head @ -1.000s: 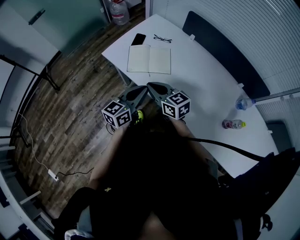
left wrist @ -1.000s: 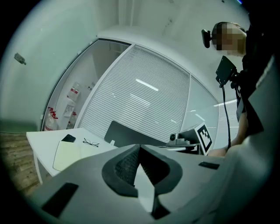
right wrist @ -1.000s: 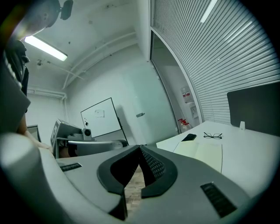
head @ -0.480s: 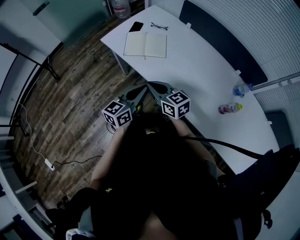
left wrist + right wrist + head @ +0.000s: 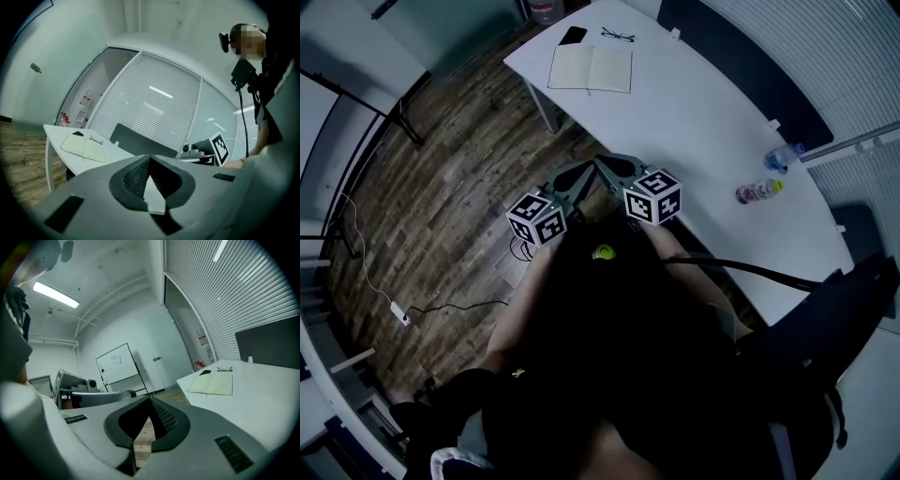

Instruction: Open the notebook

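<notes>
A wooden floor [image 5: 450,187] is seen below, and over it a long white surface [image 5: 703,122] is set. The left tongs [image 5: 149,157] and the right tongs [image 5: 150,398] are held side by side off the near edge of the surface, well apart from everything on it. In each gripper view the pads are seen pressed together, with nothing caught between them. The notebook [image 5: 591,69] is found at the far corner of the surface, laid flat with both pages spread. Two bottles [image 5: 759,191] are seen near the right edge, well apart from it. A dark phone [image 5: 573,36] is placed at its far left corner, and glasses [image 5: 618,36] just beyond its far edge. The task is judged finished: the notebook is already opened, and no step is left.
</notes>
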